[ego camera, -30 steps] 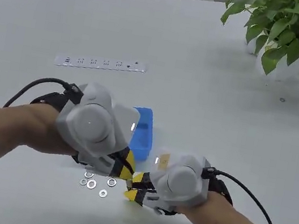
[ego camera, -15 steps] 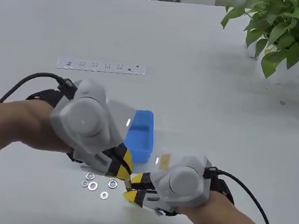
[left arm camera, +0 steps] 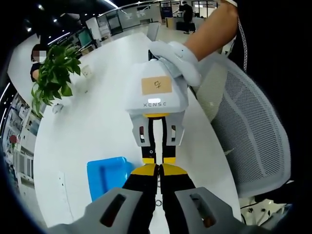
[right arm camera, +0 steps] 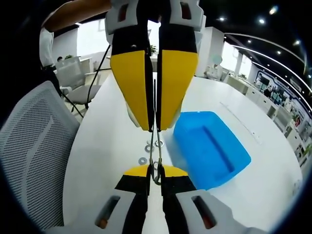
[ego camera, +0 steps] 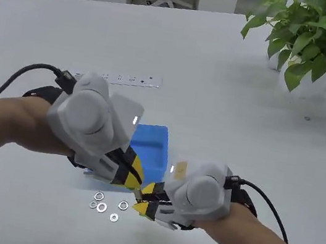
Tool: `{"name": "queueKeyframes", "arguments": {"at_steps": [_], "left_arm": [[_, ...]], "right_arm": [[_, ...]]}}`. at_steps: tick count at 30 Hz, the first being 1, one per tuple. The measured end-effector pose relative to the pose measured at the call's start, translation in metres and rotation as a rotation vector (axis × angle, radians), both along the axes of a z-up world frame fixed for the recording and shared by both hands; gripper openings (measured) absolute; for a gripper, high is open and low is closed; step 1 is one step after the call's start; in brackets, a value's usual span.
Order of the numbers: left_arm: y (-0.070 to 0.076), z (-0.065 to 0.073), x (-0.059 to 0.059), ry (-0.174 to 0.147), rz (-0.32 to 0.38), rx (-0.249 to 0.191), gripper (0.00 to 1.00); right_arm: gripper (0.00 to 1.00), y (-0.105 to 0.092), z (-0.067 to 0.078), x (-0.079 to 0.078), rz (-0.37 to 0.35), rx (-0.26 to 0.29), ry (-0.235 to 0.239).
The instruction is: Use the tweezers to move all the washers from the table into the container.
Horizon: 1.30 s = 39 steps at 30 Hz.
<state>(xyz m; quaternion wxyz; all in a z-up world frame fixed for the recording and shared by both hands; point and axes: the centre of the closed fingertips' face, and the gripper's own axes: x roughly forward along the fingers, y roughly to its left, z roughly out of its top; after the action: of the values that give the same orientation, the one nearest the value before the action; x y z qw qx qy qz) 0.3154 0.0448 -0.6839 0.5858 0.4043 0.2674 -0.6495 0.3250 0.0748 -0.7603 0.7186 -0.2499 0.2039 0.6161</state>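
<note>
1. Where the two grippers meet low over the white tabletop (ego camera: 228,108), the left gripper (ego camera: 134,182) reaches in from the left and the right gripper (ego camera: 140,205) from the lower right, their tips almost touching.
2. In the right gripper view the tweezers (right arm camera: 155,146) show as a thin metal strip running from between the right fingers up into the left fingers. Both yellow-tipped pairs are pressed narrow on it, with nothing but the strip between them.
3. The washers (ego camera: 106,206) lie in a small loose cluster on the bare tabletop, just beside the gripper tips and toward the person's left. Whether the tweezers touch any of them I cannot tell.
4. The container (ego camera: 149,148), a shallow blue rectangular tray, sits just beyond the washers, with one side hidden behind the left gripper.
5. The tabletop is plain matte white and broad. A white power strip (ego camera: 117,78) lies flat beyond the container, well apart from it, and a potted plant (ego camera: 318,35) stands at the far right.
6. A black cable (ego camera: 16,82) loops from the left gripper over the person's forearm.
7. A mesh-backed chair (left arm camera: 243,126) stands by the near edge. The room around it is an open office with ceiling lights and further desks.
</note>
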Motion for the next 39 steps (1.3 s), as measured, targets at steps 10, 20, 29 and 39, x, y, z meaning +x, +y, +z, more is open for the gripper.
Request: {"name": "queueKeyframes", "arguments": {"at_steps": [10,20,29,39], "left_arm": [[0.004,0.016,0.014,-0.028,0.002,-0.003,0.05],[0.008,0.028,0.034,-0.065,0.008,-0.009,0.05],[0.017,0.029,0.056,-0.078,0.031,-0.022,0.05],[0.023,0.021,0.080,-0.083,0.045,-0.030,0.05]], "right_arm": [[0.09,0.005,0.017,0.017,0.005,0.016,-0.028],[0.09,0.011,0.028,0.042,0.023,0.015,-0.062],[0.09,0.019,0.029,0.064,0.015,0.026,-0.068],[0.09,0.026,0.021,0.088,0.004,0.026,-0.061]]}}
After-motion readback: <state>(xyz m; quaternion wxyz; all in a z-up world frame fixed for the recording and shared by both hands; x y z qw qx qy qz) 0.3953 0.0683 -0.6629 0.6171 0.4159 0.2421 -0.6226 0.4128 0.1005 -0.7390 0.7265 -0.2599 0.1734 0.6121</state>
